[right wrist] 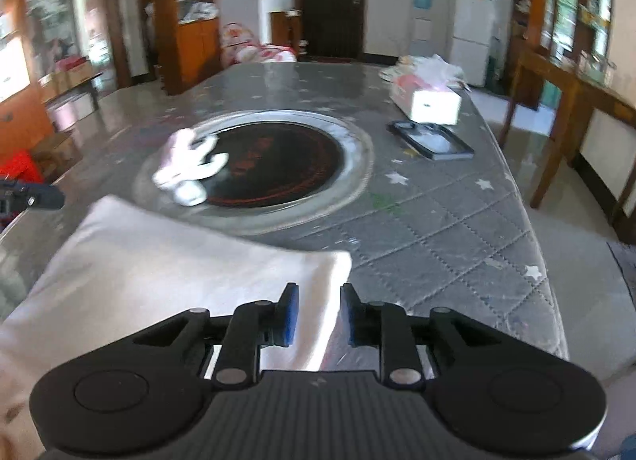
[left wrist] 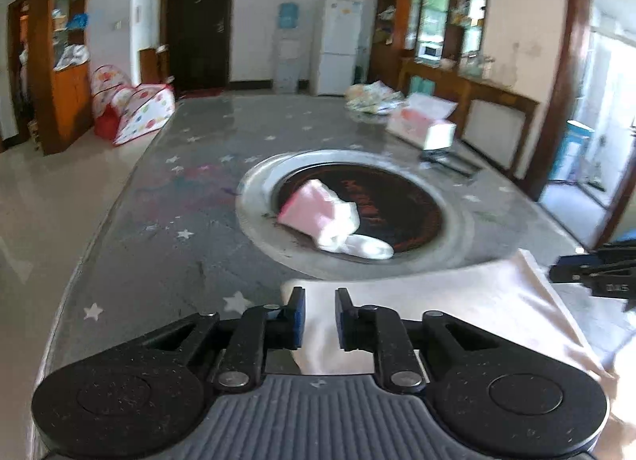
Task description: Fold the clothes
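Observation:
A pale pink cloth (left wrist: 457, 309) lies spread flat at the near edge of the grey star-patterned table (left wrist: 179, 221). My left gripper (left wrist: 320, 315) is open a narrow gap, its blue pads straddling the cloth's left corner. My right gripper (right wrist: 318, 315) is likewise open over the right corner of the same cloth (right wrist: 179, 261). Neither pair of pads presses the fabric. A small crumpled pink-and-white garment (left wrist: 330, 217) rests on the round black plate inside a metal ring (left wrist: 254, 198) at mid-table, beyond the cloth. It shows too in the right wrist view as the small garment (right wrist: 187, 166).
On the far right of the table sit a white tissue box (right wrist: 429, 100), a black-framed flat object (right wrist: 433, 140) and a heap of bags (left wrist: 371, 96). The table's right edge drops to the floor beside a wooden bench (right wrist: 556, 102). Shelves, a fridge and a door line the room's walls.

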Tool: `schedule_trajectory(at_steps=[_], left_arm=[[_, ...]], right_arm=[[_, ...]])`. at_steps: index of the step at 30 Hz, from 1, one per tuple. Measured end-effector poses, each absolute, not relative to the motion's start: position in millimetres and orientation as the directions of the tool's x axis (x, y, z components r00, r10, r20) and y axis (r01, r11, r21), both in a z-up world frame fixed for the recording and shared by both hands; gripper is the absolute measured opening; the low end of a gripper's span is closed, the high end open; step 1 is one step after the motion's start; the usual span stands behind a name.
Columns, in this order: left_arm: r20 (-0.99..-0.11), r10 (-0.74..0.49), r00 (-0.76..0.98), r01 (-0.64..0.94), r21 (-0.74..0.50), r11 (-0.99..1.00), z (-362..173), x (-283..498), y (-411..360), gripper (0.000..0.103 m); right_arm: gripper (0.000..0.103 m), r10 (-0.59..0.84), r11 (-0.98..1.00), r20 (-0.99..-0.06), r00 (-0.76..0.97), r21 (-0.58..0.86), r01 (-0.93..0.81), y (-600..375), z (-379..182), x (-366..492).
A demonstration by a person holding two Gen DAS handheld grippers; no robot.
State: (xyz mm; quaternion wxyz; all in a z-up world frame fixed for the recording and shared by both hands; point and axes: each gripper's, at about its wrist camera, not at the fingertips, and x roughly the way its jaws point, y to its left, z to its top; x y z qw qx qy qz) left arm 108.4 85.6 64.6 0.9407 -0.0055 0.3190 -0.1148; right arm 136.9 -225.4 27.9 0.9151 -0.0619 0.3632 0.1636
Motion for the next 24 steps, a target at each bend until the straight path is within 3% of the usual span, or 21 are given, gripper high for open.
schedule_trajectory(at_steps=[2,7,15,21,24], left_arm=[[-0.596,-0.254,0.762,0.254,-0.086,0.963,67.8,85.0,79.9,0.036],[-0.594,-0.341,0.728,0.36,-0.091,0.929,67.7,26.7,61.1,0.044],[-0.588,-0.438,0.68,0.487,-0.085,0.869,60.4,-43.1,30.7,0.047],[-0.622,-0.363,0.694,0.468,0.005,0.884,38.9,-47.0,12.2,0.047],[-0.617,-0.371,0.694,0.463,-0.013,0.887,35.5,-49.1,13.9,0.045]], right_arm=[[0.026,0.295,0.917,-0.683,0.668,0.007,-0.398,-219.4,35.7,115.0],[0.03,0.4,0.857,-0.674,0.621,0.035,-0.514,-201.2,51.6,56.5],[0.031,0.522,0.766,-0.673,0.523,0.1,-0.635,-171.9,49.7,-14.8],[0.031,0.498,0.766,-0.693,0.522,0.07,-0.639,-156.2,32.3,-30.3],[0.03,0.481,0.772,-0.703,0.523,0.057,-0.633,-152.3,23.7,-33.6]])
